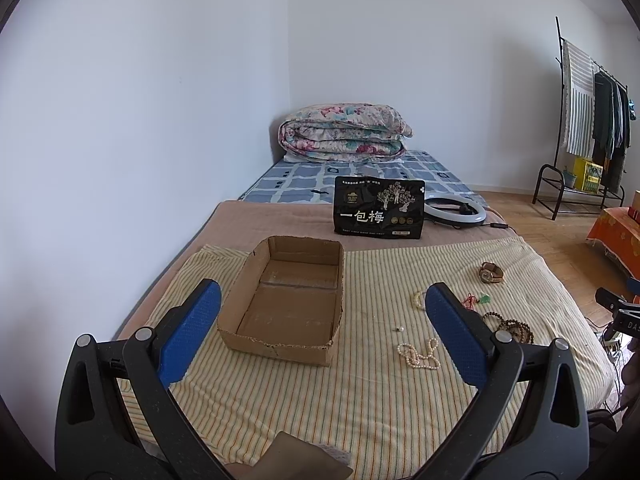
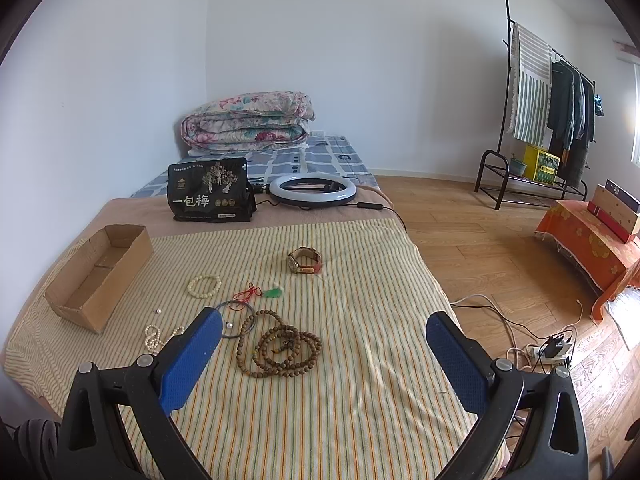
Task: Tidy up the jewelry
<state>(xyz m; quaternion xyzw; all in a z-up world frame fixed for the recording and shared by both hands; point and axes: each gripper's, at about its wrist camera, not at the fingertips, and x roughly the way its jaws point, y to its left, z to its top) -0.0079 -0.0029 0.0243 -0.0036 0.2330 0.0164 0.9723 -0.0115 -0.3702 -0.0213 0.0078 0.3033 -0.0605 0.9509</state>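
A: What is the biggest thing here?

B: The striped cloth (image 2: 352, 320) on the bed. All the work lies on it. On its left part stands the cardboard box (image 1: 288, 300), open at the top, and I see nothing inside.

A: So nothing is sorted yet?

B: I judge so. The task looks at its very start, with every piece outside the box.

A: Which pieces?

B: From large to small: the long wooden bead string (image 2: 280, 350), coiled near the front; the thin metal ring (image 2: 240, 320) touching it; the watch (image 2: 305, 261) farther back; the pearl necklace (image 1: 418, 354) near the box; the pale bead bracelet (image 2: 204, 285); the green pendant (image 2: 273, 292) on a red cord; and one loose pearl (image 1: 398, 329).

A: And the grippers?

B: The left gripper (image 1: 322, 320) has its jaws spread wide and holds nothing; it points at the box. The right gripper (image 2: 324, 350) is also wide apart and empty, above the wooden beads.
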